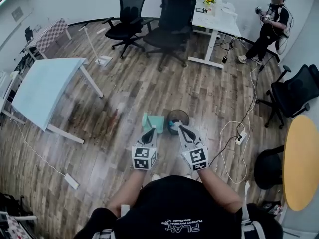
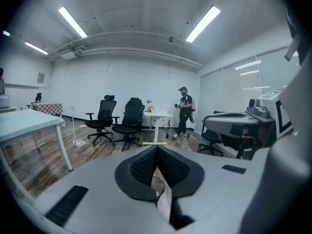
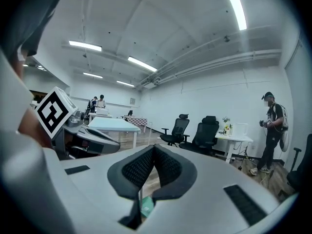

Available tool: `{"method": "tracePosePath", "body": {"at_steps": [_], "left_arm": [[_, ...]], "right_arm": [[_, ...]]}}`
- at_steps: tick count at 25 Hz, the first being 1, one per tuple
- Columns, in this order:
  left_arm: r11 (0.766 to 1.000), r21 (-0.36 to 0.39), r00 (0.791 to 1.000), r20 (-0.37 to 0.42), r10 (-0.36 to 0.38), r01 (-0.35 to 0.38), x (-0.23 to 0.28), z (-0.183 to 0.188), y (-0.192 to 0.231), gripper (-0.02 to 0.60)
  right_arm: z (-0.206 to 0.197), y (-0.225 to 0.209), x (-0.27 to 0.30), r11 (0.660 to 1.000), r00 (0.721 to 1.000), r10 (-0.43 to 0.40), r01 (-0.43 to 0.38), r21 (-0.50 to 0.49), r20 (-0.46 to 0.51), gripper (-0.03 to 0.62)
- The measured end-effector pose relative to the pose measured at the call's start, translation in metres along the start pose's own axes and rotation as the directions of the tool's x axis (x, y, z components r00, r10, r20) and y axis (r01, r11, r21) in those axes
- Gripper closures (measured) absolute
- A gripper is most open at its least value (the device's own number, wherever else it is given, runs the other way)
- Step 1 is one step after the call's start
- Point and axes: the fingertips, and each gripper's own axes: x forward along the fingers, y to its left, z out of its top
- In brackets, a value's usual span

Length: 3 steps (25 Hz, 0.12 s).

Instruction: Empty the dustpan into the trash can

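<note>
While left fingers [image 2: 142,167], right fingers [image 3: 138,169] seem pressed together | trash can [image 1: 178,117]: head view only

Left gripper [image 1: 149,132] and right gripper [image 1: 179,128] held out side by side, angled slightly down, fingers [image 2: 140,167] pressed together

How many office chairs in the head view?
4 chairs: two by the white desk, one at the right edge, one beside the yellow table. A fifth may sit by the checkered table.
</note>
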Motion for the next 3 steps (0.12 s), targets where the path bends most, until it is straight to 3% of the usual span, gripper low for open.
{"method": "tracePosePath", "body": {"at_steps": [3], "left_arm": [[1.0, 0.014, 1.0, -0.004, 0.007, -0.007, 0.005, 0.002, -0.02, 0.557]], "right_arm": [[0.002, -0.015, -0.012, 1.0, 1.0, 0.006, -0.006, 0.005, 0.004, 0.571]]}}
